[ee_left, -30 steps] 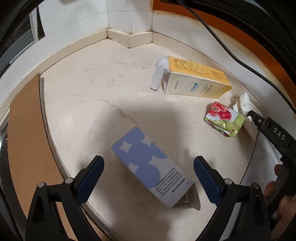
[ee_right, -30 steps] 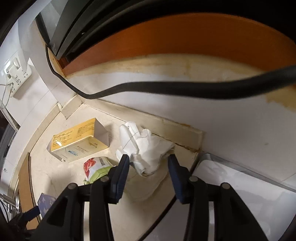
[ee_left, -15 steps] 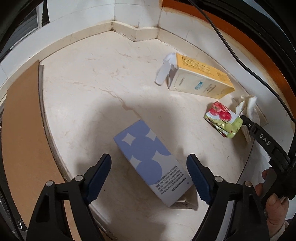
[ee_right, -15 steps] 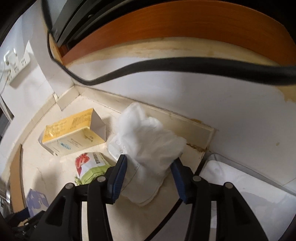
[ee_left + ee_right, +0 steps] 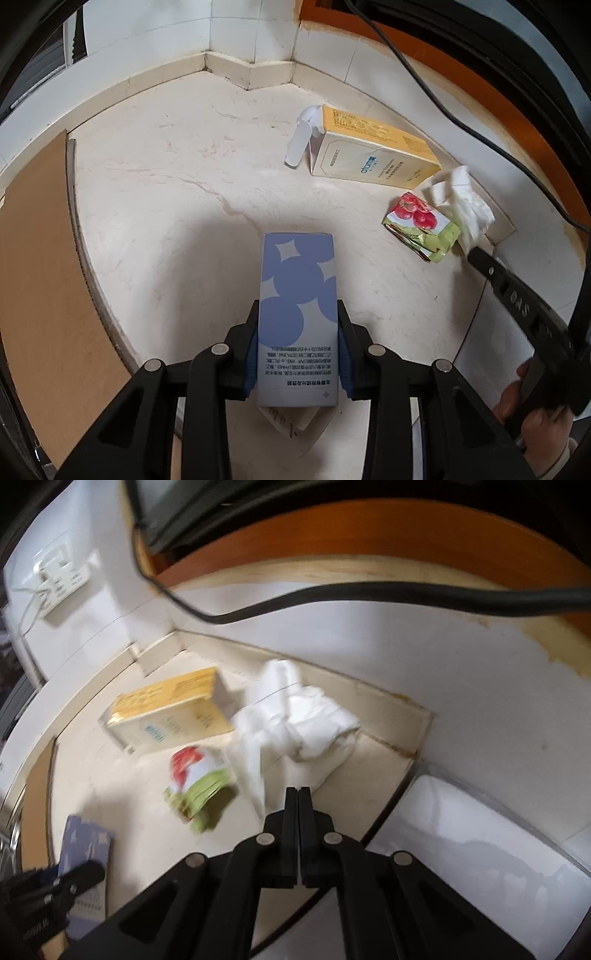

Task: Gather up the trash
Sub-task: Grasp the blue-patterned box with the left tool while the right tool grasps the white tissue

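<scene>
left gripper (image 5: 297, 354) fingers pinch blue box (image 5: 297, 314); right gripper (image 5: 298, 794) fingers pinch tissue (image 5: 295, 716).

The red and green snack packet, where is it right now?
The snack packet lies on the counter at the right of the left wrist view, between the yellow box and the crumpled white tissue.

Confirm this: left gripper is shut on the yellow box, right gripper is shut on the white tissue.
Wrong on the box. In the left wrist view the left gripper is shut on the blue dotted box; the yellow box lies untouched near the wall. The right gripper is shut on the white tissue, as stated.
</scene>
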A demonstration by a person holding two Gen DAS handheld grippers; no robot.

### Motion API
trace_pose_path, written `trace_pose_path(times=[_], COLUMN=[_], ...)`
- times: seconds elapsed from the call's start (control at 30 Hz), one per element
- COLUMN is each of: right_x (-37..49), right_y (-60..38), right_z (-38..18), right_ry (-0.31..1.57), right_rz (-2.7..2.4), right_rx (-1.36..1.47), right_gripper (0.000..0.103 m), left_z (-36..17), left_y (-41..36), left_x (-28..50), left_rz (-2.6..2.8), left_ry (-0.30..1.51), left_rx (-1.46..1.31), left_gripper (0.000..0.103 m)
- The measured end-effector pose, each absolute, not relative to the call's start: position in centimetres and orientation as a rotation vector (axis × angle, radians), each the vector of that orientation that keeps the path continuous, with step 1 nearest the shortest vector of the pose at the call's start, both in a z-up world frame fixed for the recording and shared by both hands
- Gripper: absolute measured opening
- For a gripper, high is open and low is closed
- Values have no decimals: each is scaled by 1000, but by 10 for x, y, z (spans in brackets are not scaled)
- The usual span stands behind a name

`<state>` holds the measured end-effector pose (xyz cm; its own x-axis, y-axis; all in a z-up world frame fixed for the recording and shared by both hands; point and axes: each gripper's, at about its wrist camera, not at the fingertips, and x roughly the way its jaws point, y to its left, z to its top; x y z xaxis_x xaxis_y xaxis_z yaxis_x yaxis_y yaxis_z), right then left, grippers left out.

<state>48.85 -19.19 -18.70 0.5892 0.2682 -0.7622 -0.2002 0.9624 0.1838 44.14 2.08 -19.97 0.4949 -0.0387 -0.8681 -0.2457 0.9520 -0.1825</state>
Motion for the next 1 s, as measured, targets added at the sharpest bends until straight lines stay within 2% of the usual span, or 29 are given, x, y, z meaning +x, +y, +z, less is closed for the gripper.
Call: trace_pose_path(times=[0.27, 0.37, 0.43, 0.5, 0.53, 0.77, 1.0], right_x=[479, 483, 482, 477, 476, 470, 498], right_y=[-186, -181, -175, -173, -168, -143, -136], right_z=[-172, -168, -165, -162, -164, -177, -193], right_ry=[876, 858, 828, 804, 787, 689, 712], right_rz=[338, 369, 409, 436, 444, 423, 388], right_rx=[57, -31, -122, -205, -265, -633, -696], right_gripper=[0, 2, 12, 37, 44, 44, 45], left_z=[-180, -178, -178, -178, -178, -184, -186], left_y=[27, 29, 32, 34, 35, 43, 46], left_x=[437, 435, 434, 430, 429, 426, 432], left_rz=[102, 96, 93, 90, 91, 97, 109], left_ry=[1007, 998, 998, 998, 999, 1012, 1020], left_rx=[-302, -319, -327, -335, -339, -376, -385], left_gripper=[33, 33, 33, 33, 33, 33, 33])
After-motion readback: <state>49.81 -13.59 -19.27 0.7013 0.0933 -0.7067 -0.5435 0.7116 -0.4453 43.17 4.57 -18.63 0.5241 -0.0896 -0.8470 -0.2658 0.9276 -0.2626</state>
